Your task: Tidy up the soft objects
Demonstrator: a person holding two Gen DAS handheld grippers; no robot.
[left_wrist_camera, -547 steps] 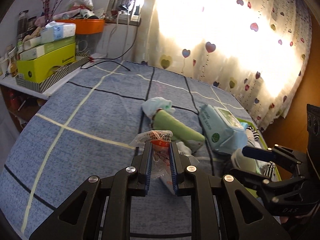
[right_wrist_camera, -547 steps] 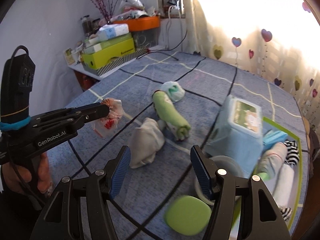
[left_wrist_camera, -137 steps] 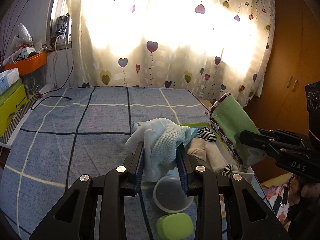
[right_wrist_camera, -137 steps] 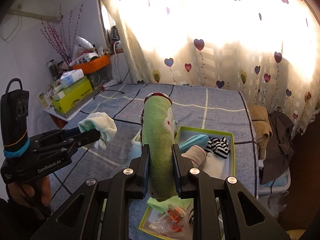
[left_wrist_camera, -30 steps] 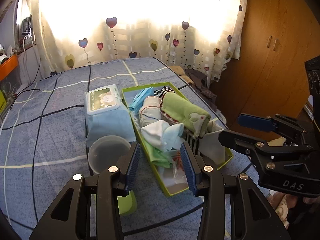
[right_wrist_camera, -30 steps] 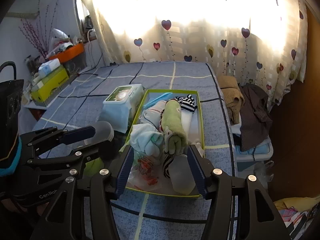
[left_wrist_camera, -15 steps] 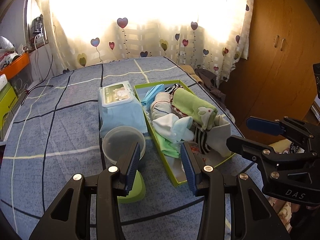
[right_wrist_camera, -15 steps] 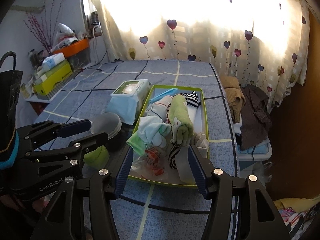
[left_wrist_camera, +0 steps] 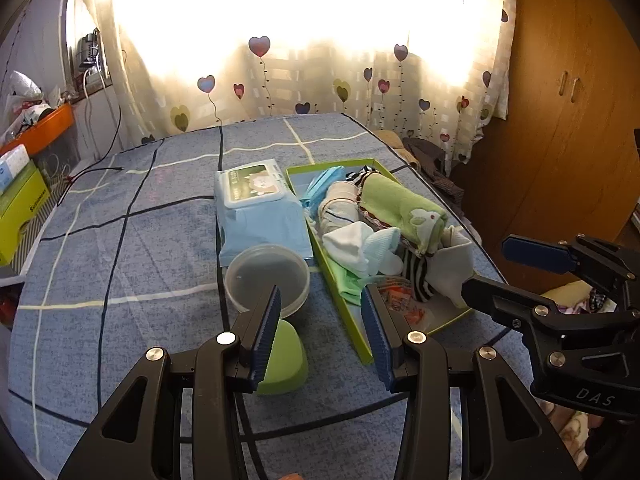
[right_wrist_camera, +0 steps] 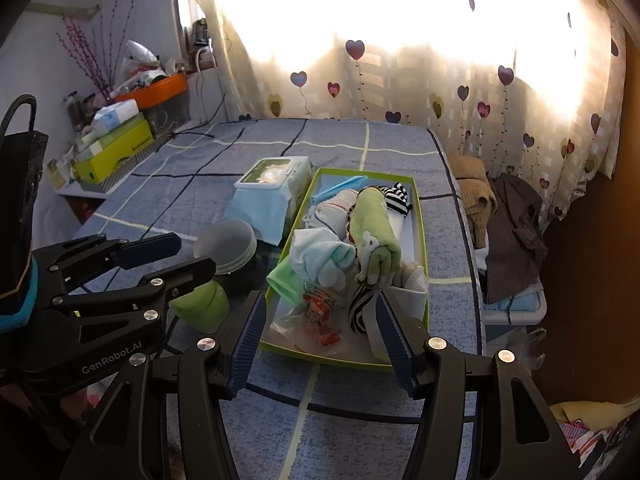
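A green-rimmed tray (left_wrist_camera: 352,330) (right_wrist_camera: 421,216) on the blue bed holds the soft things: a rolled green towel (left_wrist_camera: 404,208) (right_wrist_camera: 374,228), white and pale blue socks (left_wrist_camera: 362,246) (right_wrist_camera: 320,258), a beige roll (left_wrist_camera: 340,204), striped socks (right_wrist_camera: 396,196), a grey cloth (left_wrist_camera: 452,268) and a clear bag with red print (right_wrist_camera: 316,320). My left gripper (left_wrist_camera: 320,312) is open and empty, held above the bed short of the tray. My right gripper (right_wrist_camera: 320,320) is open and empty, above the tray's near end.
A blue wipes pack (left_wrist_camera: 256,208) (right_wrist_camera: 272,188), a clear round tub (left_wrist_camera: 267,274) (right_wrist_camera: 226,246) and a green lid (left_wrist_camera: 282,358) (right_wrist_camera: 200,306) lie left of the tray. Boxes (right_wrist_camera: 116,144) stand on a side shelf. Clothes (right_wrist_camera: 504,216) lie right of the bed, by a wardrobe (left_wrist_camera: 572,120).
Both grippers have drawn back and up from the tray, open and empty. The socks and green towel stay in the tray.
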